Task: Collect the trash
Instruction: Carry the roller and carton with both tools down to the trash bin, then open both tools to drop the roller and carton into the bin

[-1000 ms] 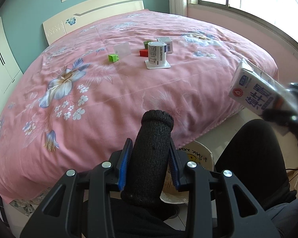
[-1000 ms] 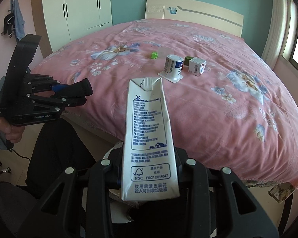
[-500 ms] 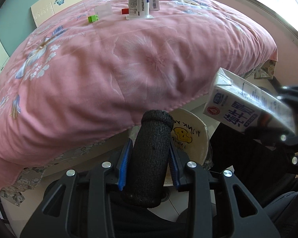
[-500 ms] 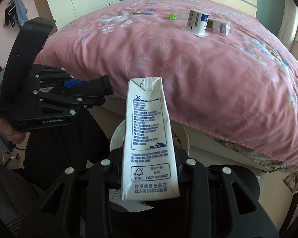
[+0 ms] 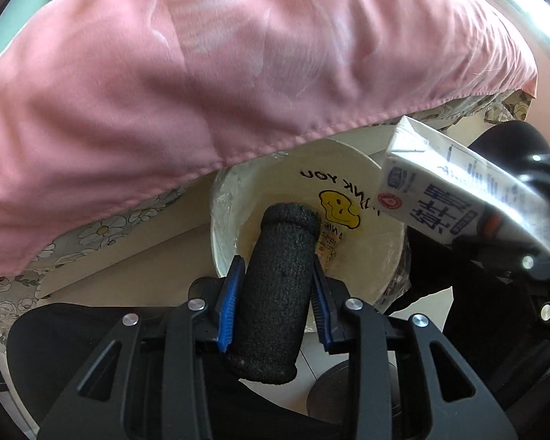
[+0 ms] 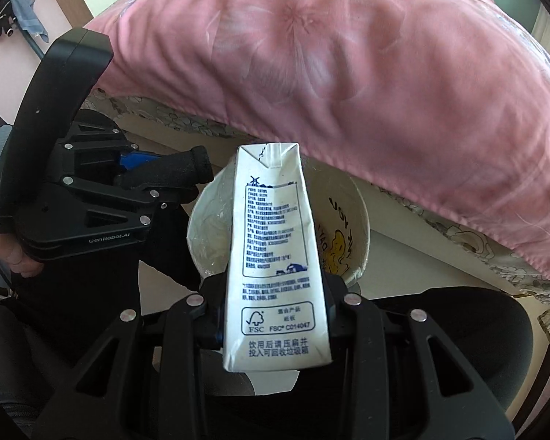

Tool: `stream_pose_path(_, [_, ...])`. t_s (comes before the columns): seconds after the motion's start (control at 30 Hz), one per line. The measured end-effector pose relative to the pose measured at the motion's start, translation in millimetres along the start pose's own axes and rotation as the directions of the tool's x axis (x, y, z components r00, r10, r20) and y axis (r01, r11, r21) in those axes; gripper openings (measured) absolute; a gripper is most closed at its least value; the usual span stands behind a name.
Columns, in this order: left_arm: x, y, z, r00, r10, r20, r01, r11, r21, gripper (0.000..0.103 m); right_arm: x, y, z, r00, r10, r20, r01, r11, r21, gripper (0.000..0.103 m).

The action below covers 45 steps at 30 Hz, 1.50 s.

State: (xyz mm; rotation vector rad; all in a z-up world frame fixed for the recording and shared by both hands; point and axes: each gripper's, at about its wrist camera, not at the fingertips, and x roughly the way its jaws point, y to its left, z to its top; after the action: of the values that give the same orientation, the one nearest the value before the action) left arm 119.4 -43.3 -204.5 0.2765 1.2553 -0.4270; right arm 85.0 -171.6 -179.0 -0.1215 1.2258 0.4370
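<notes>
Above the lined bin (image 5: 363, 256), left hand-held gripper (image 5: 277, 289) gripping foam roll (image 5: 275, 293), right (image 6: 275, 315) gripping carton (image 6: 275, 256).

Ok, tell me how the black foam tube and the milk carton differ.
The foam tube is black, round and rough; the milk carton is white, flat-sided and printed. The left tool grips the tube, the right tool the carton. Both point into the white lined bin.

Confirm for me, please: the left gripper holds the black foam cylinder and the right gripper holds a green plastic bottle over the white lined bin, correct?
Not quite. The right gripper holds a white paper milk carton, not a green bottle, as the right wrist view shows. The left gripper does hold the black foam cylinder over the white lined bin.
</notes>
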Motion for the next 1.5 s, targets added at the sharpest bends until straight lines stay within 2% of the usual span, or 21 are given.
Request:
stream_pose_path(0.2, [27, 2, 4, 0.999, 0.001, -0.046, -0.003, 1.000, -0.027, 0.037, 24, -1, 5, 0.999, -0.003, -0.046, 0.002, 1.000, -0.011, 0.036])
stream_pose_path(0.5, [59, 1, 10, 0.993, -0.024, -0.114, 0.023, 1.000, -0.014, 0.037, 50, -5, 9, 0.993, -0.006, -0.114, 0.004, 1.000, -0.018, 0.036])
stream_pose_path(0.9, [76, 8, 11, 0.985, -0.049, -0.167, 0.048, 0.999, -0.007, 0.037, 69, -7, 21, 0.984, -0.007, -0.176, 0.001, 1.000, -0.031, 0.036])
stream_pose_path(1.23, [89, 3, 11, 0.980, -0.007, -0.198, 0.013, 0.999, 0.029, 0.039, 76, -5, 29, 0.979, -0.020, -0.202, 0.013, 0.999, -0.038, 0.037])
stream_pose_path(1.27, [90, 2, 11, 0.979, 0.001, -0.203, 0.005, 1.000, 0.031, 0.041, 76, -5, 30, 0.980, -0.024, -0.199, 0.017, 0.999, -0.036, 0.037])
stream_pose_path(1.3, [91, -1, 11, 0.978, 0.009, -0.206, -0.001, 0.999, 0.037, 0.048, 76, -3, 32, 0.980, -0.023, -0.199, 0.016, 0.999, -0.035, 0.044])
stream_pose_path(1.33, [92, -1, 11, 0.978, 0.010, -0.210, -0.002, 0.999, 0.041, 0.058, 78, -2, 32, 0.978, -0.030, -0.204, 0.023, 0.999, -0.035, 0.060])
stream_pose_path(1.37, [94, 0, 10, 0.976, 0.030, -0.217, -0.021, 0.999, 0.045, 0.065, 78, -4, 32, 0.978, -0.042, -0.202, 0.038, 0.999, -0.025, 0.064])
stream_pose_path(1.4, [94, 1, 10, 0.976, 0.041, -0.215, -0.033, 0.999, 0.041, 0.079, 76, -7, 33, 0.980, -0.040, -0.193, 0.040, 0.999, -0.004, 0.073])
stream_pose_path(1.43, [93, 3, 10, 0.976, 0.038, -0.215, -0.031, 0.999, 0.034, 0.085, 73, -9, 34, 0.983, -0.034, -0.183, 0.037, 0.999, 0.014, 0.082])
stream_pose_path(1.5, [89, 4, 11, 0.978, 0.028, -0.208, -0.023, 0.999, 0.025, 0.095, 68, -10, 36, 0.985, -0.011, -0.173, 0.017, 0.999, 0.032, 0.088])
